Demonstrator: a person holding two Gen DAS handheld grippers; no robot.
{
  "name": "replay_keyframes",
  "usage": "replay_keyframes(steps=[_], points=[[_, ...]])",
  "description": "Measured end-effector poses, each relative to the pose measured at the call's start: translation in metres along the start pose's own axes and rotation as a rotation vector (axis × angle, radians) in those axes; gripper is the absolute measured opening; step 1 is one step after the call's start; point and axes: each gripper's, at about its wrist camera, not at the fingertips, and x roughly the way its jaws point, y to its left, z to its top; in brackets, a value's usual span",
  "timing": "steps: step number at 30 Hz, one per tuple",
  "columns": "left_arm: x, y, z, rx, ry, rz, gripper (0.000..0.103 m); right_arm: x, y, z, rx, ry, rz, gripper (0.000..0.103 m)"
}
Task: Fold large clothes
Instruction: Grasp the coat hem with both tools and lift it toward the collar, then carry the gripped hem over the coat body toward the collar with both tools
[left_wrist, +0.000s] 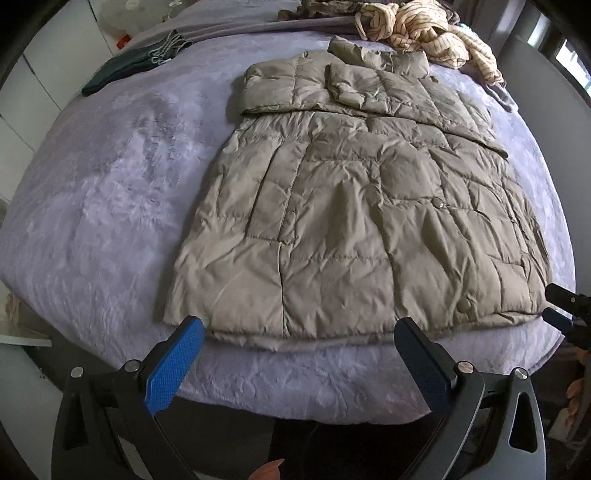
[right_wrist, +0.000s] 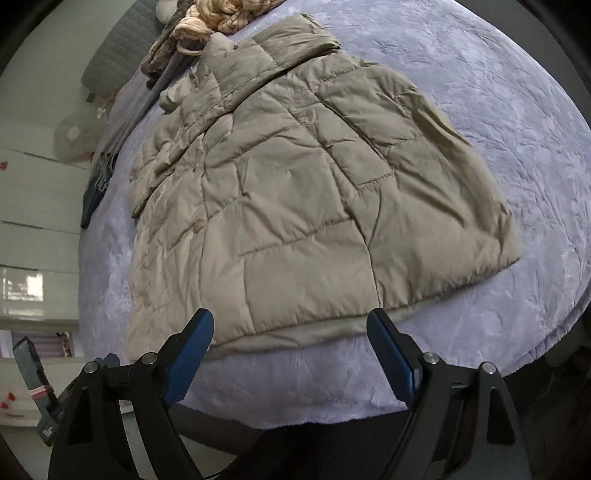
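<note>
The sleeves were already folded in across the jacket (left_wrist: 354, 206), which lay flat on the bed (left_wrist: 110, 206); the body fold was still to come. The left tool (left_wrist: 299, 332) hung jaws apart just over the near hem, and the right tool (right_wrist: 290, 325) likewise, both empty.

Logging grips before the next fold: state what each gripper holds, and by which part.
Nothing is held. The left gripper and right gripper are both open just short of the quilted coat's near hem, pads off the fabric.
</note>
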Motion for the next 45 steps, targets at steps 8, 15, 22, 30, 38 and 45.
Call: replay_keyframes(steps=[8,15,22,30,38,45], points=[[0.003,-0.022,-0.010,-0.057,0.019,0.023,0.103,-0.009,-0.010,-0.002,-0.042,0.034,0.034,0.087],[0.010,-0.035,-0.011,-0.052,0.032,0.020,0.103,-0.007,-0.051,0.007,0.092,0.050,0.037,0.087],[0.029,-0.027,-0.015,-0.052,0.077,0.009,0.103,0.037,-0.083,0.004,0.267,0.122,0.031,0.087],[0.053,0.022,-0.021,-0.207,0.112,-0.104,0.103,0.051,-0.086,0.018,0.430,0.039,0.173,0.103],[0.104,0.080,-0.030,-0.480,0.195,-0.412,0.103,0.053,-0.085,0.021,0.499,0.018,0.282,0.103],[0.113,0.093,0.001,-0.539,0.110,-0.511,0.030,0.051,-0.085,0.019,0.563,-0.015,0.319,0.103]])
